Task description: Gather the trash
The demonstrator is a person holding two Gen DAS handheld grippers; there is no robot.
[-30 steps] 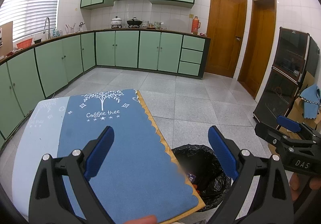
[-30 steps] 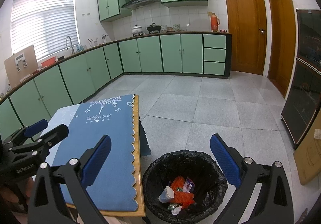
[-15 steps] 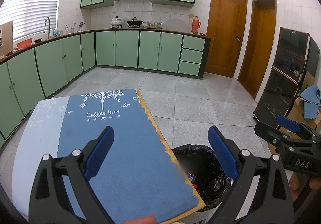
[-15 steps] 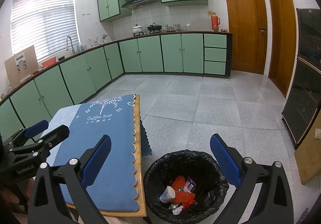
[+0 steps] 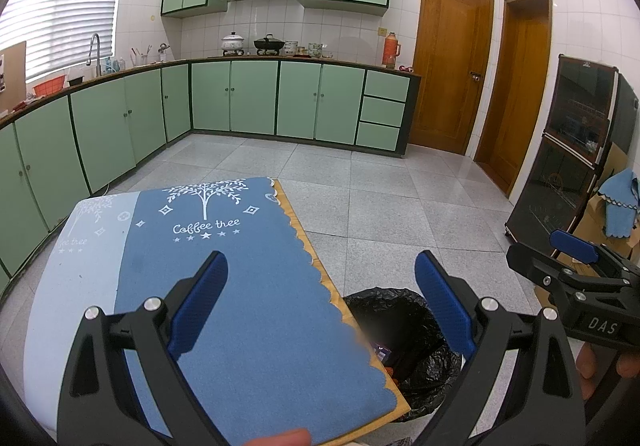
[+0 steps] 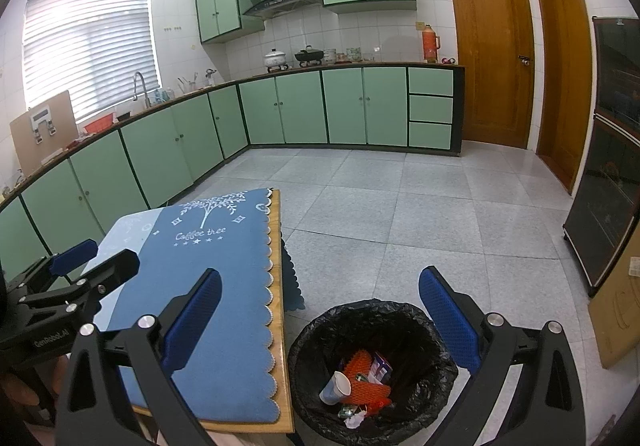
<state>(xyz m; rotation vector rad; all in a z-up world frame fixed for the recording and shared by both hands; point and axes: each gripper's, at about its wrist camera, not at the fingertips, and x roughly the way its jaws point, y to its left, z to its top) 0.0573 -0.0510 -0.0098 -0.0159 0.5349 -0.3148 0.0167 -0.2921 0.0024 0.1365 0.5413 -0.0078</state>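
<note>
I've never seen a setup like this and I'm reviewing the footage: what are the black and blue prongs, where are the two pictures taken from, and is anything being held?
The prongs are handheld grippers, one in each of a person's hands, each carrying a camera looking along its fingers. One picture comes from the left gripper, the other from the right gripper. Both are open and hold nothing. Below is a wooden table under a blue "Coffee tree" cloth. Beside it, a black-bagged trash bin holds a paper cup, orange mesh and wrappers.

Wooden table [image 6: 275, 242] carries a blue "Coffee tree" cloth [image 6: 218, 266]. Green base cabinets [image 5: 256, 98] line the walls; two pots [image 5: 252, 43] and an orange flask [image 5: 391, 48] stand on the counter. Two wooden doors [image 5: 452, 70] at right
</note>
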